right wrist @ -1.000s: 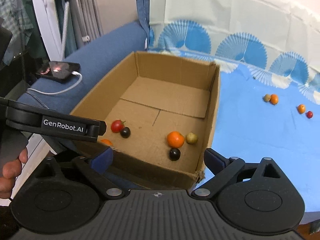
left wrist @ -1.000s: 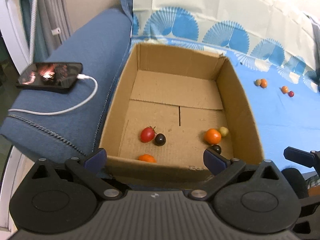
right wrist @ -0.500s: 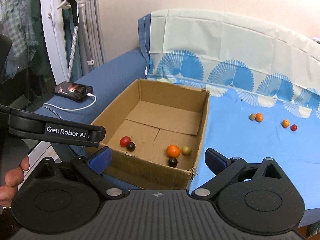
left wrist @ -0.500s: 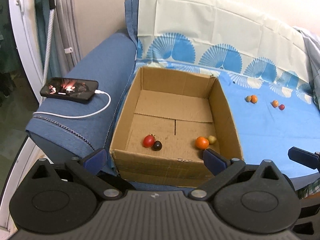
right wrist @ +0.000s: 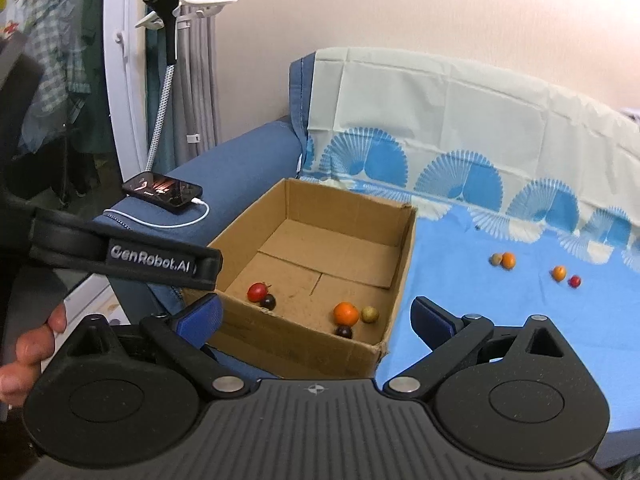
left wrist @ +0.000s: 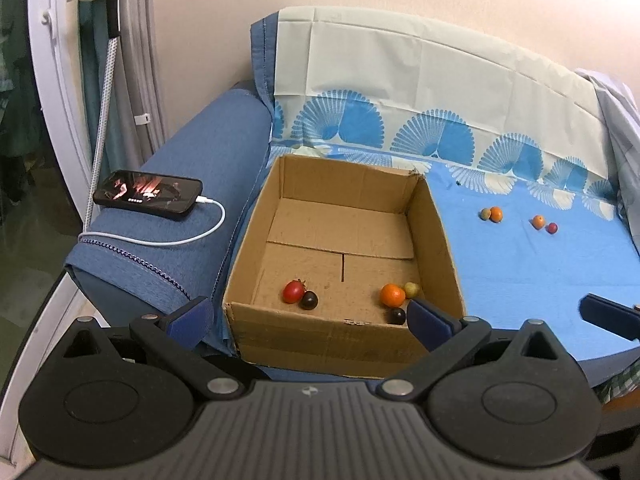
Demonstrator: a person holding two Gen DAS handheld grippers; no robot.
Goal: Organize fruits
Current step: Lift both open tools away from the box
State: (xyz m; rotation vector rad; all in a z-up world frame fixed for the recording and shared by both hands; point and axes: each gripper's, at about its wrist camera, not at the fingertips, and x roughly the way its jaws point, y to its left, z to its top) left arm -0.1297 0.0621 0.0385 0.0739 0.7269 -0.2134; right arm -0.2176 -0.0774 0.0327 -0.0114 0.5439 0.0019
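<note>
Both hand-held grippers, left gripper [left wrist: 306, 314] and right gripper [right wrist: 318, 318], hang spread and empty before the open brown cardboard box [right wrist: 400, 256], while four small round fruits [right wrist: 534, 267] lie loose on the blue patterned sheet [right wrist: 460, 296], well apart, liable to roll if nudged.
</note>
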